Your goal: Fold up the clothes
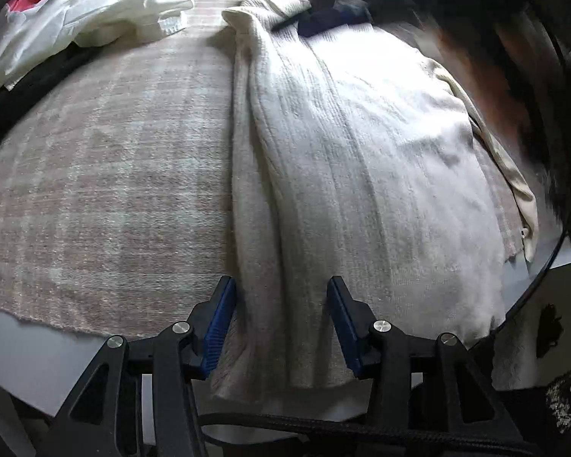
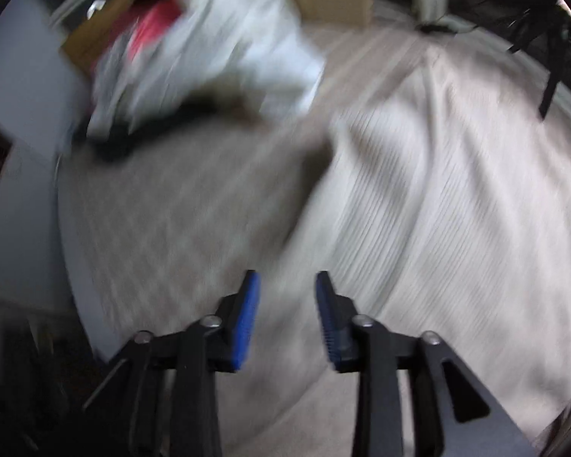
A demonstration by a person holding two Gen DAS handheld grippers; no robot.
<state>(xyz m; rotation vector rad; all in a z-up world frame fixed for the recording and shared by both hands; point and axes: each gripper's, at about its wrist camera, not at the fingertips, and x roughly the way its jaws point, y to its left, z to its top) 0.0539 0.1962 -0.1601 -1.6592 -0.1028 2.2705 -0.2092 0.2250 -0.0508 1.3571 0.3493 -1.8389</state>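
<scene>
The left gripper (image 1: 281,327) stands with jaws apart, straddling a fold of the cream knit sweater (image 1: 361,175) without pinching it. The right gripper (image 2: 287,320) is parted too, empty, above the sweater's edge. The sweater lies on a pinkish cloth (image 1: 106,175); white garments (image 1: 95,7) are heaped behind.

Table (image 1: 38,361) under pinkish cloth (image 1: 106,175); cream knit garment (image 1: 361,175), white heap (image 1: 95,11) atop.

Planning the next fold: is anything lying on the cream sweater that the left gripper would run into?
Nothing near the left gripper; its open jaws straddle a ridge of the cream sweater. A dark blue object lies at its far end.
</scene>
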